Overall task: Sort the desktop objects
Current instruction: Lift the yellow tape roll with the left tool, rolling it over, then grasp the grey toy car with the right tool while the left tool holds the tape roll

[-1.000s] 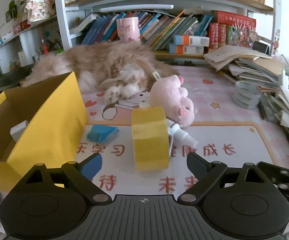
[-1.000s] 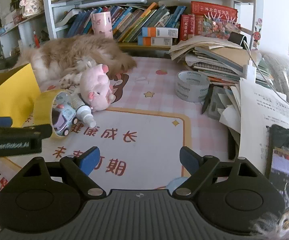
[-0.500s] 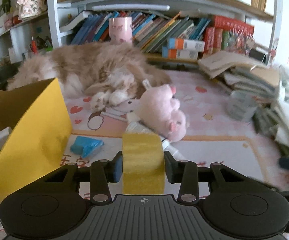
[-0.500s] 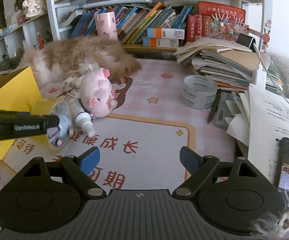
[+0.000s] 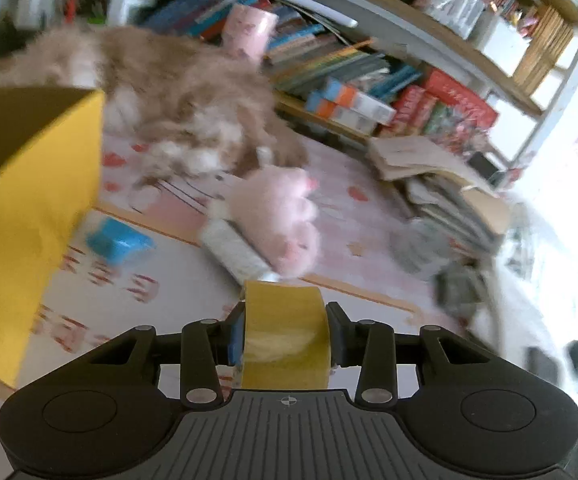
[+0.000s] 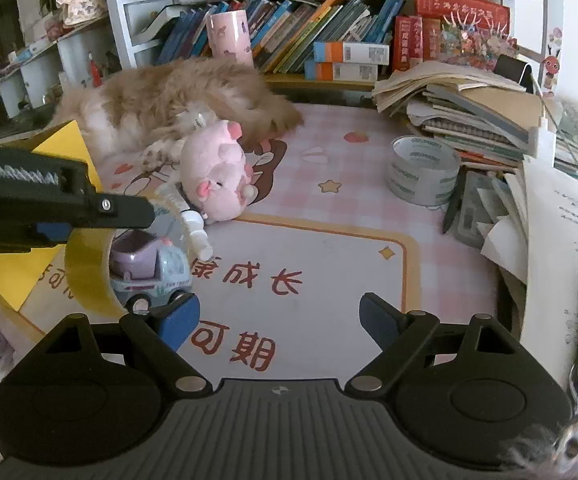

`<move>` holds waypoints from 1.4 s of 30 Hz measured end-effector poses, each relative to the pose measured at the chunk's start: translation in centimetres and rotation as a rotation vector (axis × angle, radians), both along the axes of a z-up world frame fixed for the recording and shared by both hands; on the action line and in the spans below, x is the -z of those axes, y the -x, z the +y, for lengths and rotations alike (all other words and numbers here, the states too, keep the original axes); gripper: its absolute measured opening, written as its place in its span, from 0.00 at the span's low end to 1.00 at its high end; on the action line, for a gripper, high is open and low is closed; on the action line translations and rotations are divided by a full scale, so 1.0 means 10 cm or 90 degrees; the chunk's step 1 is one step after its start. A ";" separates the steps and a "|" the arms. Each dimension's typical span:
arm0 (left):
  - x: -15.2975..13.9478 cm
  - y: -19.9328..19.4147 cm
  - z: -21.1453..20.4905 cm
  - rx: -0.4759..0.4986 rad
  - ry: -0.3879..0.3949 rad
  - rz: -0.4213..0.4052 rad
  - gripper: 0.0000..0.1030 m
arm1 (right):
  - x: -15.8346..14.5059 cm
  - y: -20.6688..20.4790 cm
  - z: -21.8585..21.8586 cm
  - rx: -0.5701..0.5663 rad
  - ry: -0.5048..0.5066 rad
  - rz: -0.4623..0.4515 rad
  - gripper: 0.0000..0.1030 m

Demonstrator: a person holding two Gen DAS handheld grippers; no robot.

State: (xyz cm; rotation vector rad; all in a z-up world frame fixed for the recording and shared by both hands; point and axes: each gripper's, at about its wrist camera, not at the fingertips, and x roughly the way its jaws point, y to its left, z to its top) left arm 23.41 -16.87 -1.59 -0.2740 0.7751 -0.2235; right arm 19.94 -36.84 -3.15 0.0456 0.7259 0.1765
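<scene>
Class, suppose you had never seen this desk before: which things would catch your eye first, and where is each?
First, the fluffy tan cat sprawled at the back of the desk below the bookshelf, with a pink plush pig lying just in front of it. Next, the yellow tape roll clamped in the left claw, beside the yellow box at the left.

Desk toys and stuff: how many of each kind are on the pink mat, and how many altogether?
Tape rolls: 2, yellow in the left claw, grey by the books
Plush pigs: 1
Toy cars: 1
Small white bottles: 1
Blue items: 1
Total: 6
</scene>
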 end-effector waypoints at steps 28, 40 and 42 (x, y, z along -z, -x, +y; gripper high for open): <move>0.12 -0.09 0.18 -0.020 0.392 0.035 0.38 | -0.01 0.07 -0.06 0.020 -0.002 0.002 0.84; 0.12 0.01 0.40 -0.060 0.463 0.033 0.38 | -0.02 0.10 0.01 -0.016 0.006 0.008 0.84; 0.02 0.08 0.53 -0.072 0.464 0.014 0.38 | -0.02 0.09 0.06 -0.036 0.004 0.012 0.84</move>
